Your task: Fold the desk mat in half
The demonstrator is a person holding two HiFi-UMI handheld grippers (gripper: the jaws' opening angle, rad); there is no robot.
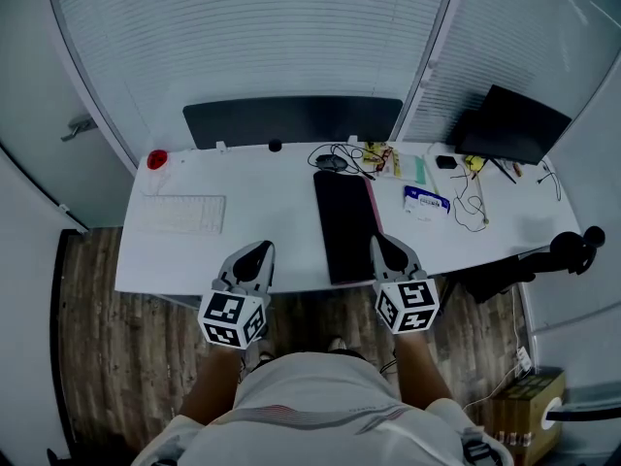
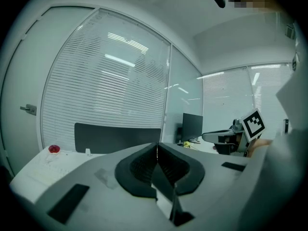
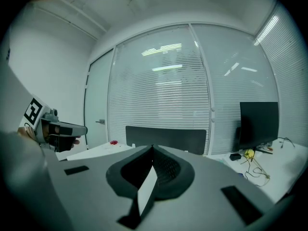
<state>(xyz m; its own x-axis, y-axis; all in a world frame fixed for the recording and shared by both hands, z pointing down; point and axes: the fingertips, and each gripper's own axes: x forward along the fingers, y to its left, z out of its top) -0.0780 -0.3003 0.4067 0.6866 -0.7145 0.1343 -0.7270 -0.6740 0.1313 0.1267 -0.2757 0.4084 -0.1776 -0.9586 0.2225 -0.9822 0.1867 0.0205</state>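
The black desk mat (image 1: 343, 223) lies on the white desk (image 1: 272, 212) as a narrow strip running from the middle of the desk to its front edge. My right gripper (image 1: 377, 243) hovers at the mat's front right edge, jaws together, nothing between them. My left gripper (image 1: 263, 250) hangs over the bare desk front, left of the mat and apart from it, also shut and empty. In the left gripper view the jaws (image 2: 156, 148) meet in a line. The right gripper view shows its jaws (image 3: 152, 150) closed the same way. The mat is hidden in both gripper views.
A white keyboard (image 1: 180, 214) lies at the desk's left, with a red object (image 1: 157, 158) behind it. A mouse (image 1: 331, 162), cables (image 1: 471, 202), a blue-white box (image 1: 425, 200) and a black monitor (image 1: 512, 124) fill the right half. A dark panel (image 1: 291, 119) lines the back edge.
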